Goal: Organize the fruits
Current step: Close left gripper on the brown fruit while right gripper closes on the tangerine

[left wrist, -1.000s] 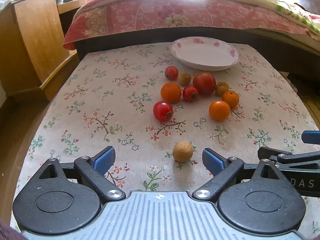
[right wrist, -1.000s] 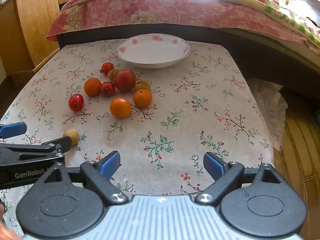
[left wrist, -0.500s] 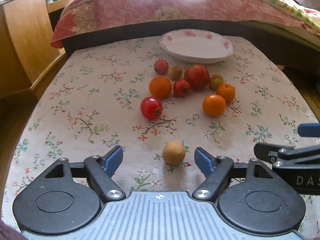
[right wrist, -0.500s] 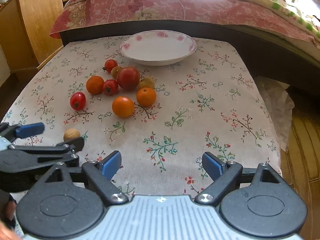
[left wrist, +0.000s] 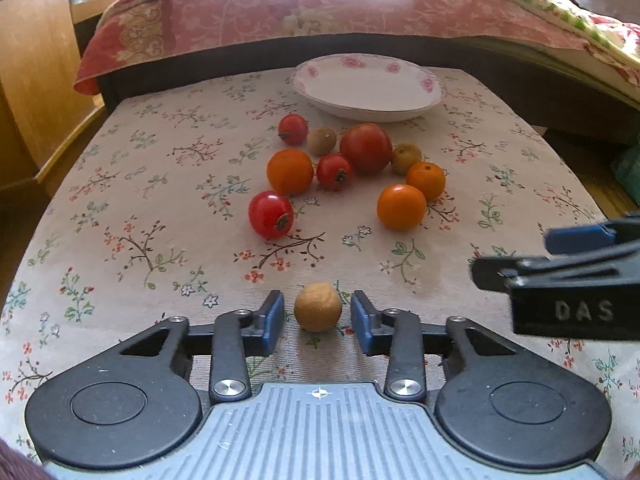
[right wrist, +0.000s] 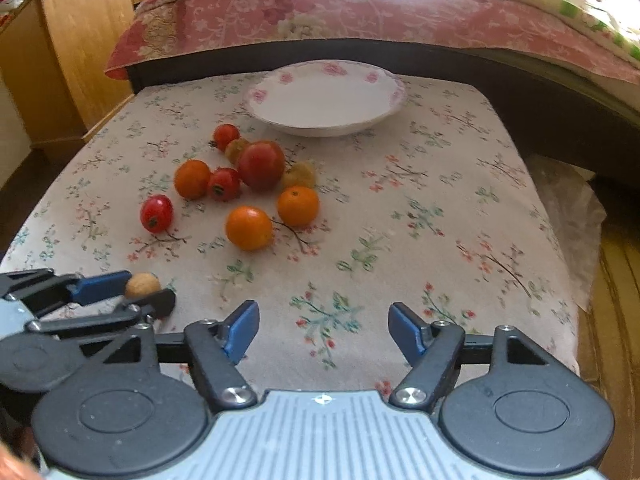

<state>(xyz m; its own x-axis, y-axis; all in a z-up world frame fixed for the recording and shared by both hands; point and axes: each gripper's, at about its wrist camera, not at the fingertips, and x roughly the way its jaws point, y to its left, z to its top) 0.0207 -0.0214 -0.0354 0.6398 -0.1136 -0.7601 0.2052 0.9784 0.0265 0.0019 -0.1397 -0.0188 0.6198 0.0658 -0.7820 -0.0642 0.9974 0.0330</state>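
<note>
A small tan round fruit (left wrist: 318,307) lies on the floral cloth between the fingers of my left gripper (left wrist: 317,318). The jaws stand narrowly open around it, with small gaps on both sides. It also shows in the right wrist view (right wrist: 143,285). Beyond it lies a cluster of red tomatoes (left wrist: 271,215), oranges (left wrist: 401,207) and small brownish fruits (left wrist: 321,141). A white pink-flowered plate (left wrist: 368,88) stands empty at the back. My right gripper (right wrist: 322,330) is open and empty above the cloth, to the right of the left one.
The table (right wrist: 460,200) is covered by a floral cloth. A bed with a red quilt (left wrist: 320,4) runs behind it. A wooden cabinet (left wrist: 32,64) stands at the left. The table's right edge drops to a wooden floor (right wrist: 616,280).
My left gripper has moved forward around the tan fruit and its jaws have narrowed on either side of it. The right gripper has shifted slightly forward and stays open.
</note>
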